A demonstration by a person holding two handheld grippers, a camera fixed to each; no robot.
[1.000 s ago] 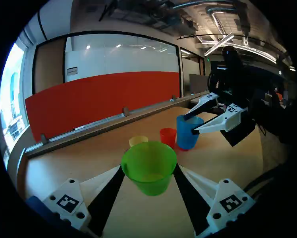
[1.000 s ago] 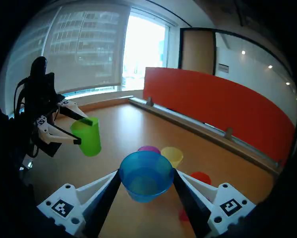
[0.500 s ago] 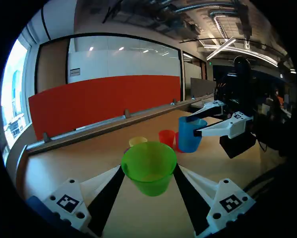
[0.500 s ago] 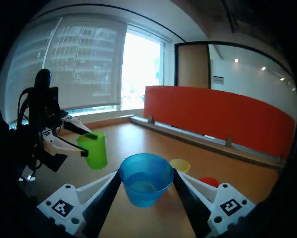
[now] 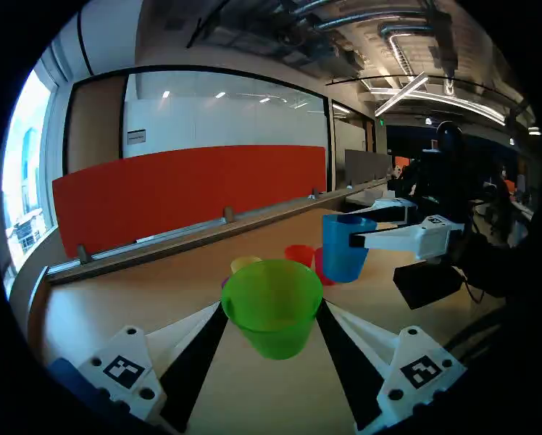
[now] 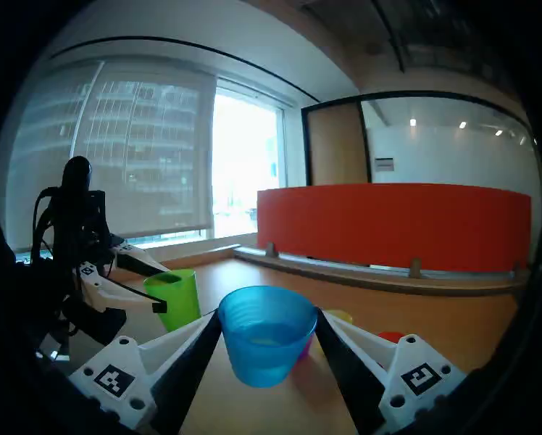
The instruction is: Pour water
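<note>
Left gripper fingers clamp green cup, upright. Right gripper fingers clamp blue cup, upright, apparently holding water. Beyond, yellow cup and red cup on worktop. Risk: rims apart, so tipping now wets the worktop.

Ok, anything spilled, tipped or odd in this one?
Nothing stands out. The green plastic cup sits upright in the left gripper, the blue plastic cup upright in the right gripper; no spill on the wooden table.
</note>
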